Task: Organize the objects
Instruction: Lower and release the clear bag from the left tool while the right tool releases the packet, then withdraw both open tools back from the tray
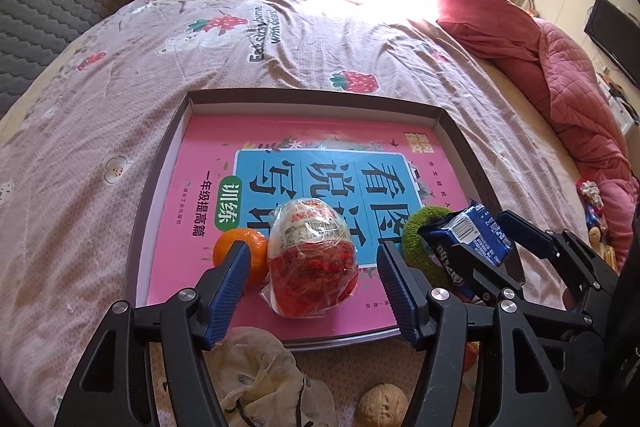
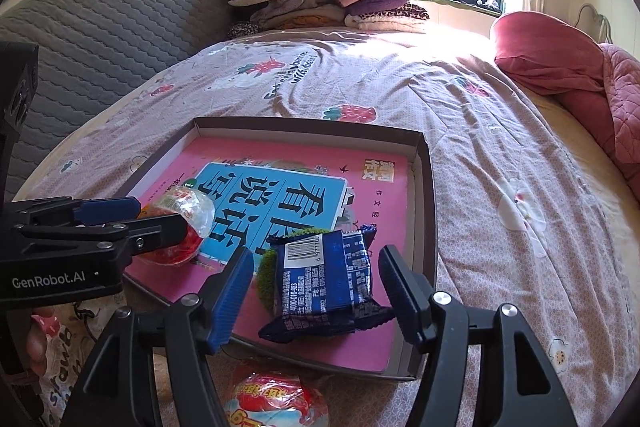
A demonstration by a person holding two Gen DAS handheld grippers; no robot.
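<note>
Jaws first: our left gripper stands wide, pads clear of the wrapped red snack that sits between them on the pink book in the tray. Nothing held there. Our right gripper gapes too, the blue packet lying loose between its pads, atop the green ring, near the tray's right wall. An orange sits just beside the snack, behind our left pad. Outside the tray, near us, wait a walnut, a pale mesh bag and a second red snack on the bed. We judge both items placed, so we'd lift straight back, keeping the pads off the wrappers so nothing drags. Next pick looks like the walnut or second snack.
</note>
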